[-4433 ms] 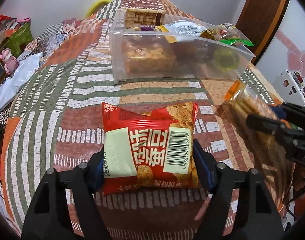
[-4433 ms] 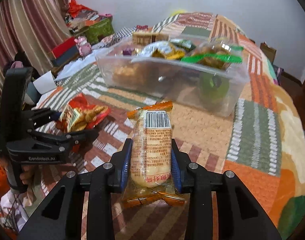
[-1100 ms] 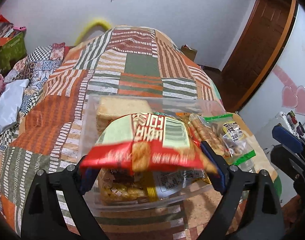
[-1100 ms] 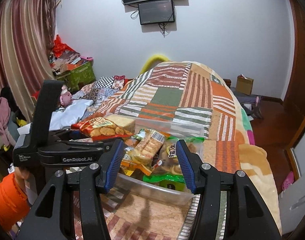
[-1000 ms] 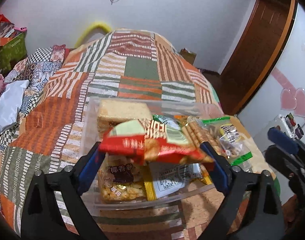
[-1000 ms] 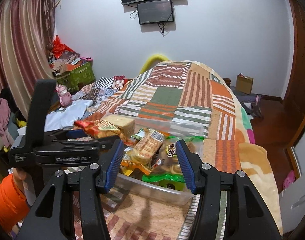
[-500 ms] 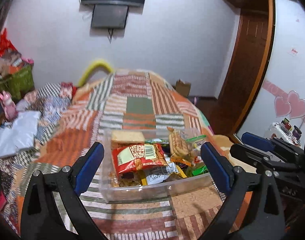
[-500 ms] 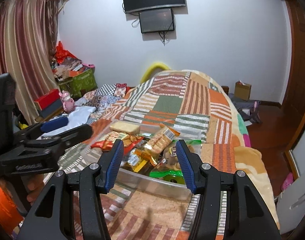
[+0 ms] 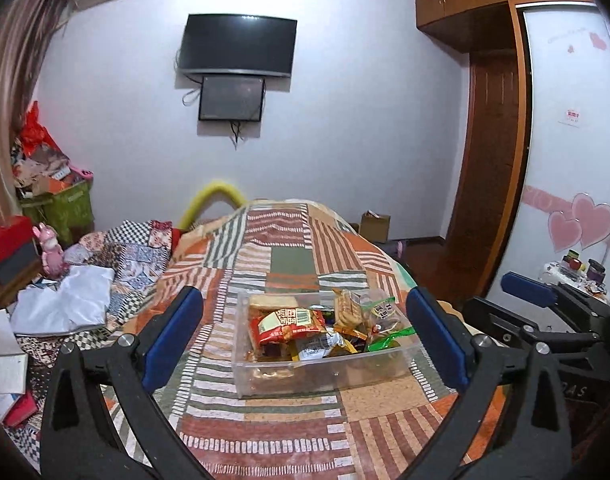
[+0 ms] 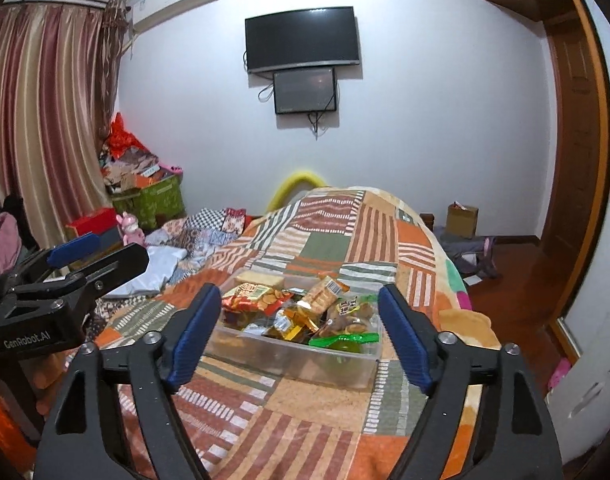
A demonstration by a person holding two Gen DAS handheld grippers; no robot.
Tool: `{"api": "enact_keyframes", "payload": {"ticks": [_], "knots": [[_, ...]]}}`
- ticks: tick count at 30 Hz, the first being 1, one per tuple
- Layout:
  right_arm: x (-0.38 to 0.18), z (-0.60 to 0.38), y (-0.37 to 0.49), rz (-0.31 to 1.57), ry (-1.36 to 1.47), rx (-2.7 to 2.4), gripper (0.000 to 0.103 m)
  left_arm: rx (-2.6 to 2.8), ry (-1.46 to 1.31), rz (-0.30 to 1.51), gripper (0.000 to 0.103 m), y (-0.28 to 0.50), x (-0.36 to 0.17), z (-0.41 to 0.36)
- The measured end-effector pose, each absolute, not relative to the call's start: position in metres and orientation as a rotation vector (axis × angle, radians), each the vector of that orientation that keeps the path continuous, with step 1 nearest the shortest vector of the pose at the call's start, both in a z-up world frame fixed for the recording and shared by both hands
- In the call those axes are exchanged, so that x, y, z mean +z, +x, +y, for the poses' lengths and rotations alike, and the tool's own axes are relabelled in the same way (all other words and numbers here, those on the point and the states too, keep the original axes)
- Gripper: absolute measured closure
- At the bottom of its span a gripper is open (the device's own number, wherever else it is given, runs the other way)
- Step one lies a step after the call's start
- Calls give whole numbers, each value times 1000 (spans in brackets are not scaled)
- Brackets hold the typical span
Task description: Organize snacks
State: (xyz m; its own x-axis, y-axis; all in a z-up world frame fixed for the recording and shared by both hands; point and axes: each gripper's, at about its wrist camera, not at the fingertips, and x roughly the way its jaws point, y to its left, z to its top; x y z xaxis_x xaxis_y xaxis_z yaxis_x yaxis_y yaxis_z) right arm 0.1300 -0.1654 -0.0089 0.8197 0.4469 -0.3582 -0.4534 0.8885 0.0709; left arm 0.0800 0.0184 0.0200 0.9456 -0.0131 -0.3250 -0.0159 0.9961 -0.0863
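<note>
A clear plastic bin (image 9: pixel 325 376) sits on the patchwork bedspread, filled with several snack packets. The red cracker packet (image 9: pixel 287 325) lies on top at its left, and the orange biscuit packet (image 9: pixel 347 308) leans beside it. My left gripper (image 9: pixel 305 336) is open and empty, held back above the bin. My right gripper (image 10: pixel 301 334) is open and empty too, with the bin (image 10: pixel 289 356), red packet (image 10: pixel 251 296) and biscuit packet (image 10: pixel 323 290) in front of it. Each gripper shows at the edge of the other's view.
The bedspread (image 9: pixel 289 420) stretches away to the far wall with a mounted TV (image 9: pixel 237 46). Clothes and papers (image 9: pixel 61 304) lie at the bed's left. A wooden door (image 9: pixel 489 200) and a small shelf of jars (image 9: pixel 577 268) stand at the right.
The left gripper has opened and dropped the red cracker packet into the bin. Both grippers have pulled up and back from the bin.
</note>
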Motion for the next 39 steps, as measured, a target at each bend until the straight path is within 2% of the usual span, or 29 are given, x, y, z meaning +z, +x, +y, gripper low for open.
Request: {"api": "enact_keyframes", "payload": {"ticks": [5, 11, 39], "knots": [[-7, -167, 123, 354, -12, 456, 19, 16, -98, 322, 0, 66, 18, 21], [-9, -168, 120, 338, 2, 446, 8, 27, -104, 315, 0, 58, 12, 23], [-19, -170, 122, 359, 13, 466, 7, 34, -78, 316, 0, 56, 8, 15]]}}
